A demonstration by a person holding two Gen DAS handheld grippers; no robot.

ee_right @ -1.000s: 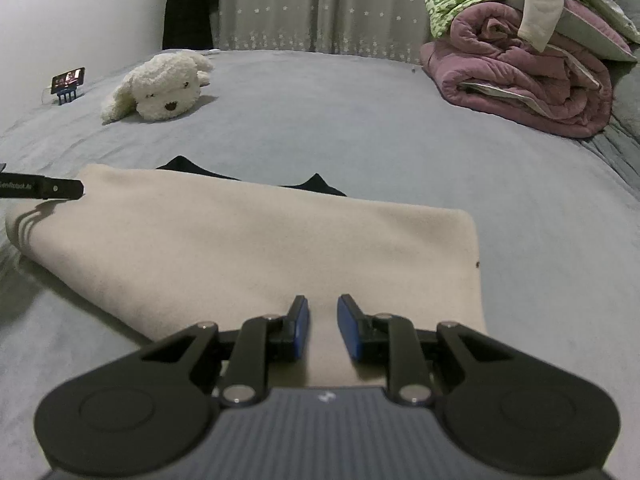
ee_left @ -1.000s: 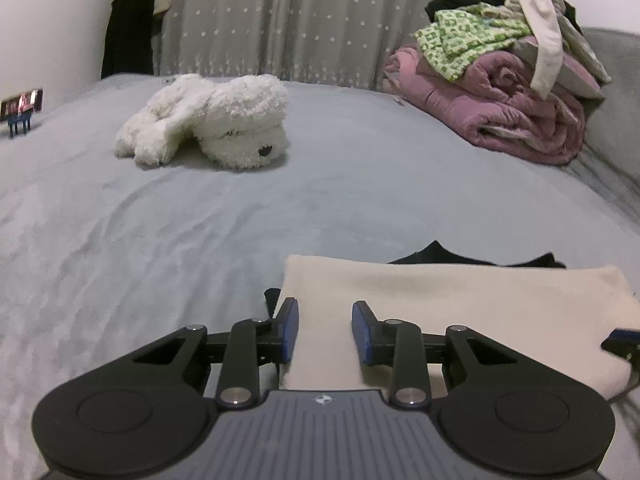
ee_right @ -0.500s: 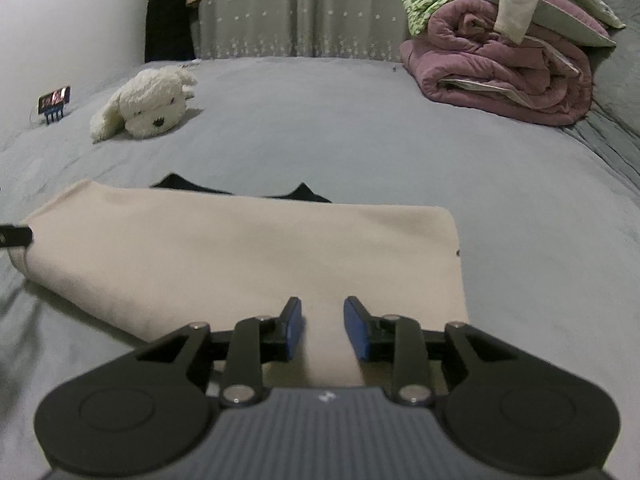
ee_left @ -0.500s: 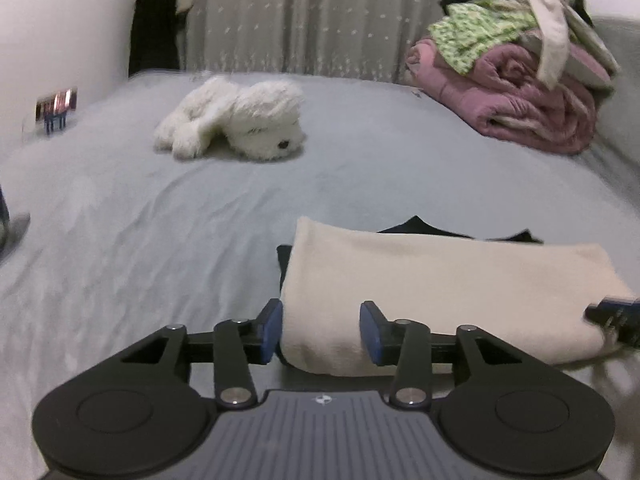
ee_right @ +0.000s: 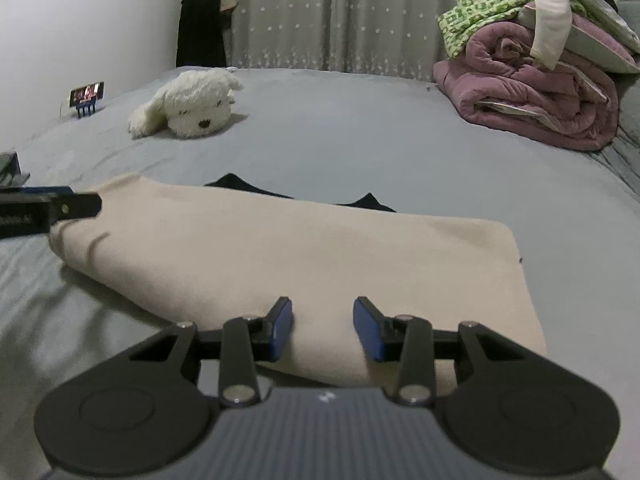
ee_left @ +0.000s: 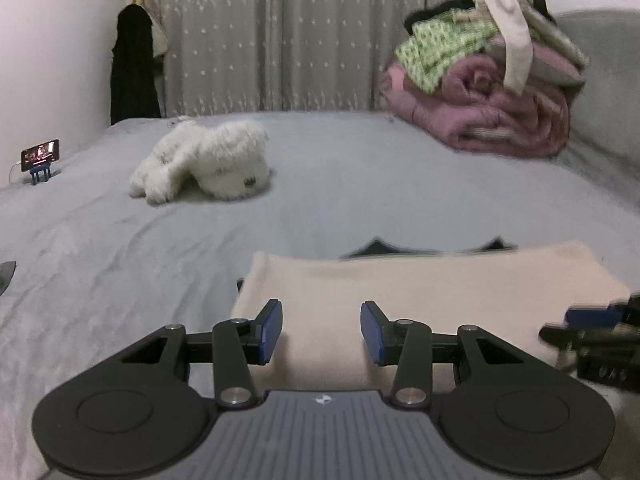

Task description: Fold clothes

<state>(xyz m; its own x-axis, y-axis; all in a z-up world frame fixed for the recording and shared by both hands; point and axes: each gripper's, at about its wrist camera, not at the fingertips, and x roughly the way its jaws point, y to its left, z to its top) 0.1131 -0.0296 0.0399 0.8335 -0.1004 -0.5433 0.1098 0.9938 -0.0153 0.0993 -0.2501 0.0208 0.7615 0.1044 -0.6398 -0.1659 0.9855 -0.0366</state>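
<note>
A cream garment (ee_left: 420, 292) (ee_right: 280, 248) lies folded into a long band on the grey bed (ee_left: 340, 200). Two black points of a black garment (ee_left: 376, 249) (ee_right: 230, 182) peek out behind it. My left gripper (ee_left: 322, 312) hovers open over the band's near left end, with cloth showing below the gap and no pinch. My right gripper (ee_right: 323, 308) sits over the near edge at the right end. Its jaws are opening, and the cloth between them is not pressed. Each gripper's tip shows at the edge of the other's view, the right gripper (ee_left: 592, 320) and the left gripper (ee_right: 60, 206).
A white plush dog (ee_left: 208, 164) (ee_right: 192, 106) lies mid-bed. A rolled pink quilt (ee_left: 492, 116) (ee_right: 532, 108) with loose clothes on top is at the back right. A phone on a stand (ee_left: 40, 154) stands at the left edge, a dark garment (ee_left: 132, 72) hangs by the curtain.
Both grippers' jaws have spread wider. The left gripper has drawn back and shifted along the cream garment's left end, and the right has backed off slightly from the near edge.
</note>
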